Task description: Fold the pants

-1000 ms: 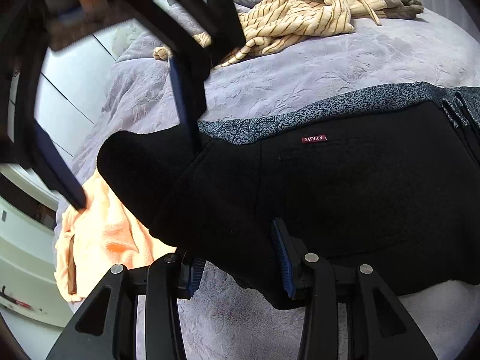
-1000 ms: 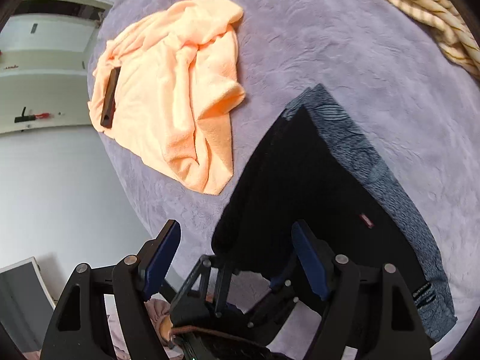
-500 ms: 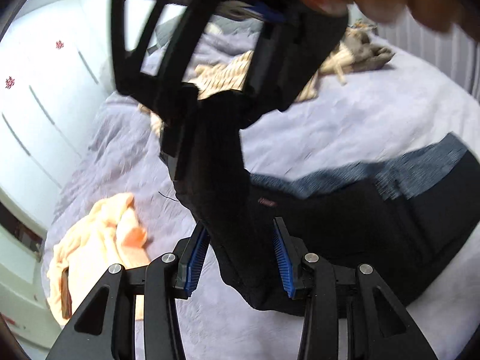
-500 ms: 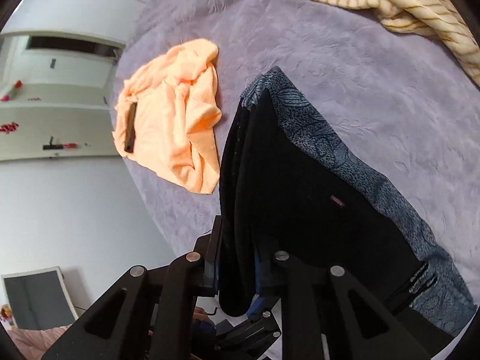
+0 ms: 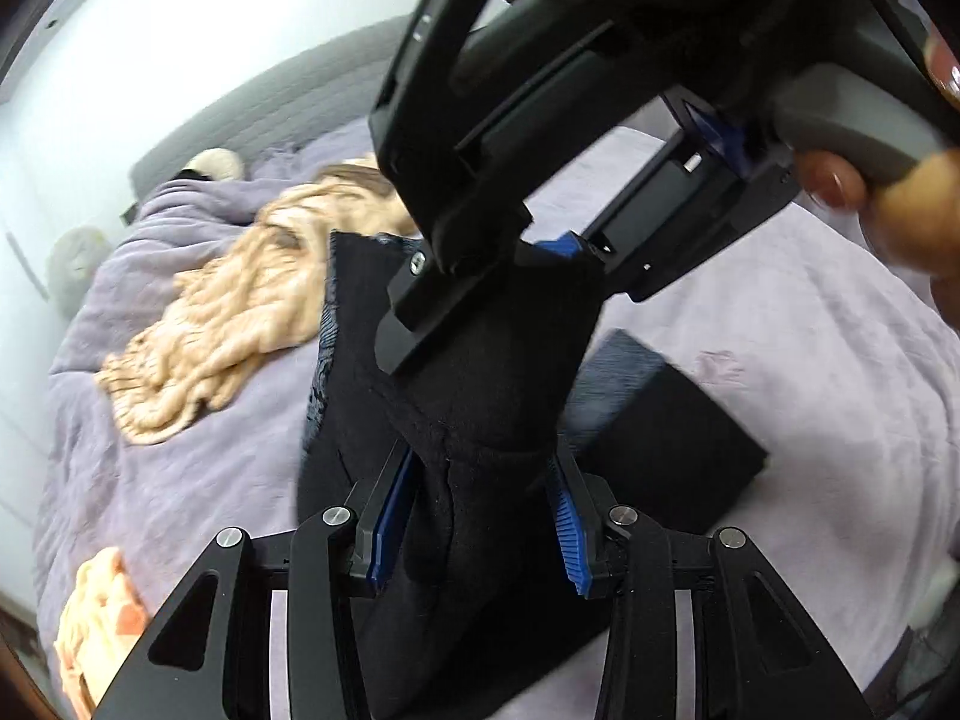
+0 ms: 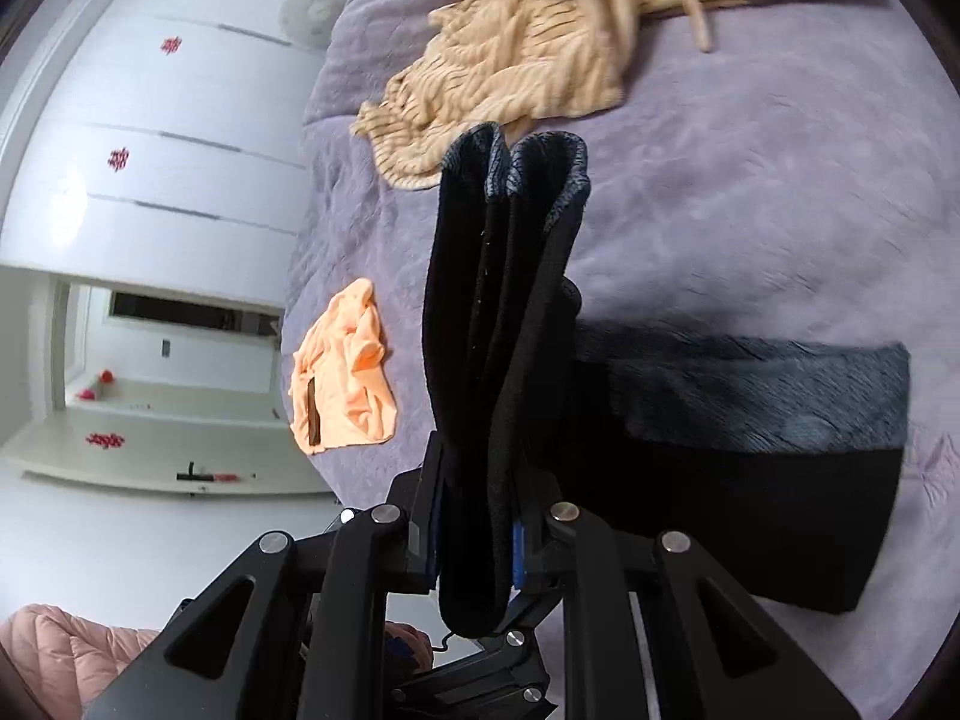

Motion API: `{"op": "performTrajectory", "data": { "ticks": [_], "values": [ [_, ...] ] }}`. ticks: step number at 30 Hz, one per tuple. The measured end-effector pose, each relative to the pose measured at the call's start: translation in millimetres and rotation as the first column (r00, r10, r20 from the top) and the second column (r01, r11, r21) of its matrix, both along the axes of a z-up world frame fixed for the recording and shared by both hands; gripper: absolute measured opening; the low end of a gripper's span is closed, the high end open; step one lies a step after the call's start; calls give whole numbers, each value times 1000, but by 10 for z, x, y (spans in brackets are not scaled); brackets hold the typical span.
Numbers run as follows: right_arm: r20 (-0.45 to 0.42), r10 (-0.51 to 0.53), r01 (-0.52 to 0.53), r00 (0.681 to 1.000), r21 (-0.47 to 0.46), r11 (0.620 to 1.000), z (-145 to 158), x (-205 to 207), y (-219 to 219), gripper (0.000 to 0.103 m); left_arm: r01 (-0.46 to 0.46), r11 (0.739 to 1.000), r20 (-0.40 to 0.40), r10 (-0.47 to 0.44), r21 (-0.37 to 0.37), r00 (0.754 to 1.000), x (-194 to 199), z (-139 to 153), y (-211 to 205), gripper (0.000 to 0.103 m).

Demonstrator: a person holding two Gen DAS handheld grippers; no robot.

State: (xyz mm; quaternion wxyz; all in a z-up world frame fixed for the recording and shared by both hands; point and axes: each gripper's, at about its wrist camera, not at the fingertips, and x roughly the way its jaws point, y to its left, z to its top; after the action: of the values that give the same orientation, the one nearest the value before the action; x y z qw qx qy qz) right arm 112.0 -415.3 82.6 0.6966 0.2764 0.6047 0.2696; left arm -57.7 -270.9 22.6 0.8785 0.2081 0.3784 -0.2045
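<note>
Both grippers clamped on the black pants, raised over the bed.

Left gripper: fingers narrow, pinching a bunched fold of the pants. Right gripper: fingers nearly together, gripping several stacked layers of the same cloth; its frame sits just above the left one, held by a hand. Rest of the pants, with blue-grey patterned edge, lies flat on the purple bed. Striped beige garment and orange towel lie apart on the bed.
</note>
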Motion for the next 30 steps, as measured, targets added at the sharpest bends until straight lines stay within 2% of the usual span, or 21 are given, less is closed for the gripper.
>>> {"op": "performTrajectory", "data": {
  "ticks": [4,7,10,11,12,14,17,20,22,25,26,27,29,30],
  "values": [
    [-63,-103,102,993,-9,995,-466,-260,-702,18,65,997,-68,-62,43,996,-92,-363,-509,43],
    [-120,-159,158,980,-17,987,-873,-419,-997,18,86,993,-146,-74,81,986,-121,-670,-747,43],
    [-170,-186,180,968,-50,982,-1288,-523,-1153,18,104,986,-169,-80,132,982,-189,-850,-817,47],
    [-177,-187,179,966,-56,982,-1377,-562,-1192,18,116,984,-184,-90,136,979,-215,-850,-805,51],
    [-191,-192,186,963,-48,981,-1463,-589,-1223,18,124,984,-201,-97,128,975,-233,-850,-801,61],
    [-194,-201,197,960,-41,979,-1515,-618,-1223,18,111,989,-220,-86,102,972,-261,-747,-644,72],
    [-165,-191,178,968,-89,980,-1485,-668,-1174,19,73,993,-208,-53,91,977,-224,-612,-311,72],
    [-138,-179,158,974,-147,976,-1416,-684,-1099,20,-47,994,-200,65,95,978,-75,-500,78,72],
    [-123,-184,159,975,-185,970,-1383,-699,-1070,21,-150,984,-233,169,99,957,62,-577,319,72],
    [-107,-208,178,972,-241,954,-1288,-743,-1049,24,-284,949,-323,313,134,893,314,-779,698,72],
    [-98,-214,181,972,-269,946,-1244,-753,-1038,24,-300,946,-373,325,123,869,368,-867,789,73],
    [-81,-216,180,973,-320,930,-1175,-759,-1010,24,-319,942,-421,331,103,845,455,-947,860,79],
    [-36,-205,171,978,-423,890,-1025,-754,-938,24,-368,926,-465,364,87,807,499,-1041,960,87],
    [-12,-197,171,980,-451,876,-936,-767,-911,24,-394,917,-491,374,67,787,513,-1074,1006,87]
  ]
}}
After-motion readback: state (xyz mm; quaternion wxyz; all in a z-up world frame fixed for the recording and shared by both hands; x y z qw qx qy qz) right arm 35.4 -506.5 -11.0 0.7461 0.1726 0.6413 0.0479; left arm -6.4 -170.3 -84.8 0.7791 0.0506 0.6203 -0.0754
